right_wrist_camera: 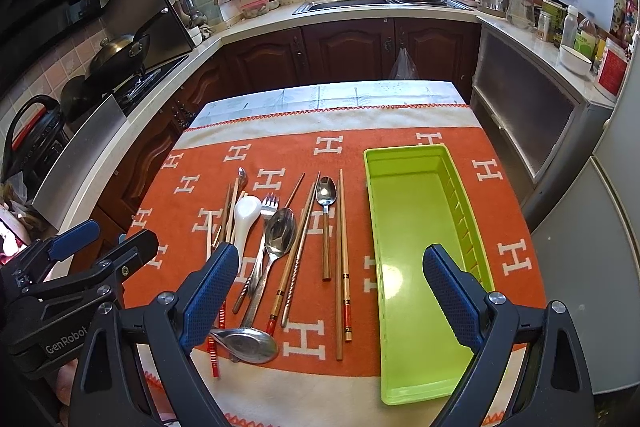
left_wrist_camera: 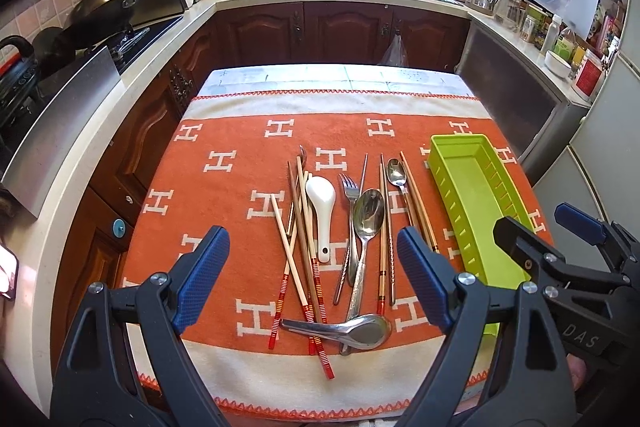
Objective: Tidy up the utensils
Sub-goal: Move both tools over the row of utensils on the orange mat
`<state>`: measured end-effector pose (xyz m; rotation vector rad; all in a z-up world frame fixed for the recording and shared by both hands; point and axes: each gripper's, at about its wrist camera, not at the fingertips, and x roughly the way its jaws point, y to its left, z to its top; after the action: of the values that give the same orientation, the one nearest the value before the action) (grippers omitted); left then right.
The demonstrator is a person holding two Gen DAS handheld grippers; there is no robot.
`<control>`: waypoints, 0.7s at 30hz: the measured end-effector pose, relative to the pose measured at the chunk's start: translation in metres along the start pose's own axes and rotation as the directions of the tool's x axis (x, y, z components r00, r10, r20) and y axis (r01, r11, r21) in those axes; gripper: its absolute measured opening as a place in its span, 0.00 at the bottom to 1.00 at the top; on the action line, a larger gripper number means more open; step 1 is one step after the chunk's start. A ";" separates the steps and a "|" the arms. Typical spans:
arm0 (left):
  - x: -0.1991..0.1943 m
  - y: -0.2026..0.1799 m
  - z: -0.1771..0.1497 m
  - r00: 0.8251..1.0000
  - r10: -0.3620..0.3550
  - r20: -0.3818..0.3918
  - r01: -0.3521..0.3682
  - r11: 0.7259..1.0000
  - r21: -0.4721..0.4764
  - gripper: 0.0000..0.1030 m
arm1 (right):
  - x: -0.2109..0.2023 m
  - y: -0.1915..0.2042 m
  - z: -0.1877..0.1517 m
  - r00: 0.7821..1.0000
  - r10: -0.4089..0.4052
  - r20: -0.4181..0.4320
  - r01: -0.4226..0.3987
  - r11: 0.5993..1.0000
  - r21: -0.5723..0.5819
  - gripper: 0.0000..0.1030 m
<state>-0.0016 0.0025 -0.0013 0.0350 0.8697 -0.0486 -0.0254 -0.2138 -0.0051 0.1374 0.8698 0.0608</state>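
Left claw (left_wrist_camera: 314,269): it is hovering above the near edge of the bench with its blue-padded fingers (left_wrist_camera: 204,267) spread wide, gripping nothing; it is also showing at the left edge of the right wrist view.
Right claw (right_wrist_camera: 330,297): it is hanging wide open over the near end of the green tray, holding nothing, with one finger above the utensil pile and the other above the tray's slotted wall.
Green tray (right_wrist_camera: 412,163): a long lime plastic tray is lying lengthwise on the right side of the cloth, empty inside, with a row of slots along its right wall.
Utensil pile (left_wrist_camera: 344,227): loose cutlery is lying on the cloth just left of the tray, mostly pointing away from the cameras.
White spoon (left_wrist_camera: 322,199): a ceramic soup spoon is resting bowl-up among the wooden chopsticks (left_wrist_camera: 300,227) on the left of the pile.
Fork (left_wrist_camera: 349,187): it is lying beside a large metal spoon (left_wrist_camera: 368,215), their handles running close together.
Small spoon (right_wrist_camera: 326,193): it is lying between chopsticks toward the tray side.
Metal ladle spoon (left_wrist_camera: 360,329): it is lying crosswise at the near end of the pile, over the red-tipped chopstick ends.
Cloth (left_wrist_camera: 224,131): an orange cloth with white H marks is covering the bench (left_wrist_camera: 320,75).
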 end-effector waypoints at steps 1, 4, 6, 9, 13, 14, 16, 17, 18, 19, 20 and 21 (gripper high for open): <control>0.000 -0.001 0.000 1.000 0.003 -0.001 -0.003 1.000 0.003 0.82 | 0.000 0.000 0.000 1.000 0.000 0.000 0.000 1.000 0.002 0.92; -0.002 -0.003 0.001 1.000 0.009 0.004 -0.009 1.000 0.010 0.82 | 0.000 0.001 0.000 1.000 0.001 -0.001 -0.001 1.000 0.002 0.92; -0.003 -0.004 0.001 1.000 0.007 0.006 -0.007 1.000 0.012 0.82 | 0.000 0.001 0.000 1.000 0.001 0.000 -0.001 1.000 0.002 0.92; -0.002 -0.002 0.002 1.000 -0.005 0.002 0.005 1.000 0.007 0.82 | -0.001 0.001 -0.001 1.000 0.000 0.003 0.000 1.000 0.001 0.92; -0.004 0.004 0.007 1.000 0.013 0.019 -0.013 1.000 -0.003 0.82 | -0.001 0.001 -0.001 1.000 -0.006 0.006 0.006 1.000 0.004 0.92; -0.005 0.006 0.009 0.999 0.021 0.027 -0.021 1.000 -0.008 0.82 | -0.002 0.001 0.000 1.000 -0.011 0.008 0.011 1.000 0.004 0.92; -0.007 0.013 0.012 0.998 0.034 0.044 -0.033 0.999 -0.014 0.82 | -0.005 -0.002 0.002 1.000 -0.014 0.015 0.014 1.000 0.007 0.92; -0.009 0.017 0.014 0.998 0.046 0.053 -0.045 0.999 -0.020 0.82 | -0.007 -0.001 0.003 1.000 -0.016 0.020 0.015 1.000 0.006 0.92; -0.010 0.020 0.016 0.997 0.051 0.057 -0.049 0.998 -0.025 0.82 | -0.009 -0.002 0.004 1.000 -0.017 0.024 0.017 1.000 0.005 0.92; -0.011 0.025 0.018 0.997 0.055 0.061 -0.053 0.998 -0.037 0.82 | -0.011 -0.002 0.006 0.999 -0.018 0.028 0.018 1.000 0.004 0.92; -0.012 0.029 0.019 0.997 0.054 0.060 -0.051 0.998 -0.046 0.82 | -0.013 -0.001 0.007 0.999 -0.017 0.031 0.016 1.000 0.003 0.92; -0.014 0.033 0.021 0.997 0.046 0.060 -0.042 0.997 -0.060 0.82 | -0.014 -0.002 0.009 0.999 -0.014 0.033 0.014 1.000 0.003 0.92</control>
<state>0.0074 0.0349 0.0232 -0.0026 0.8085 0.0174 -0.0275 -0.2182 0.0116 0.1344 0.8381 0.0439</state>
